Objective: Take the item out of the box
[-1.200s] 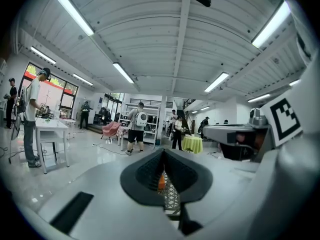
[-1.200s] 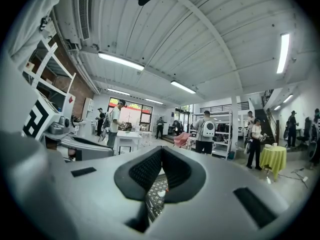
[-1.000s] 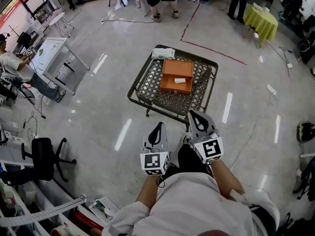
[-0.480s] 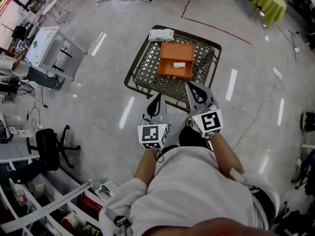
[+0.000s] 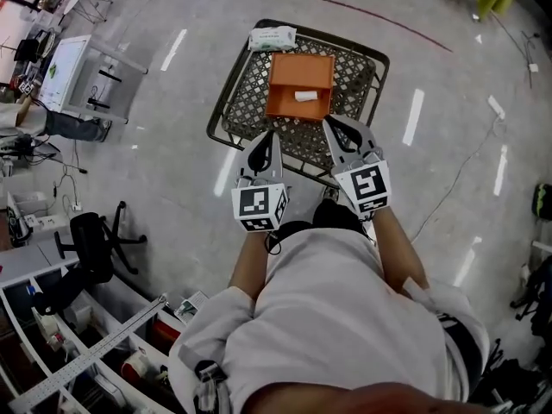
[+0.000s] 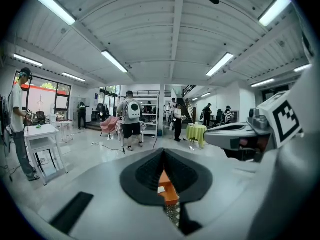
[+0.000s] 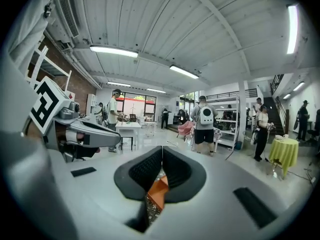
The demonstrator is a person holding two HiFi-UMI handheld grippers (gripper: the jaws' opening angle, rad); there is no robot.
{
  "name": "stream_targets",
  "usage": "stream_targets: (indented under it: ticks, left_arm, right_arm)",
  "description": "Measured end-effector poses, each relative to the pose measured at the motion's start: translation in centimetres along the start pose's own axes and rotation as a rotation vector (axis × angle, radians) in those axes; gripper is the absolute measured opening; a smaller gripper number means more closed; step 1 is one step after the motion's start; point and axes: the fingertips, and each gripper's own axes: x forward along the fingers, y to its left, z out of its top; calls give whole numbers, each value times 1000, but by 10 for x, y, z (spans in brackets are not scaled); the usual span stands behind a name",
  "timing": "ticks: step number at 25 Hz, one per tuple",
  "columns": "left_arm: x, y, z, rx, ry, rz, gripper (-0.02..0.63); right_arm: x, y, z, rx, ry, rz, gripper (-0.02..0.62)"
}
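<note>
An open orange box (image 5: pixel 300 83) rests on a black mesh table (image 5: pixel 241 110), and a small white item (image 5: pixel 304 96) lies inside it. Both grippers hover side by side over the table's near edge, short of the box. My left gripper (image 5: pixel 264 136) is shut with nothing in it; in its own view the pads (image 6: pixel 150 171) meet, and the orange box (image 6: pixel 168 193) shows below them. My right gripper (image 5: pixel 332 124) is shut and empty too, with the orange box (image 7: pixel 159 191) in the gap under its pads (image 7: pixel 176 170).
A white wipes packet (image 5: pixel 272 38) lies on the table's far left corner. A white desk (image 5: pixel 65 72) and a black office chair (image 5: pixel 90 244) stand to the left. People (image 7: pixel 204 124) and a yellow-green table (image 6: pixel 196 132) are farther off in the hall.
The person has walked up to the table, so the table and box now lie nearer. Both grippers have come forward over its near edge and stay shut.
</note>
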Motion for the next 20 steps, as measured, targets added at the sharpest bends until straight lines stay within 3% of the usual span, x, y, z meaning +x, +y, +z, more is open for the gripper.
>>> stream_targets:
  ticks: [7,11,20]
  left_arm:
    - [27,-3,-16,-3,58,-3,9]
    - [37,-1,-28,-12,90,-11,9]
    - [81,33,-55,-16,155,-62,9]
  right_arm:
    - [13,-18,-25,-17,59,9,5]
    - [28,-16,-49,-45,146,38,5]
    - [77,-20,-81,-106,284,35,5]
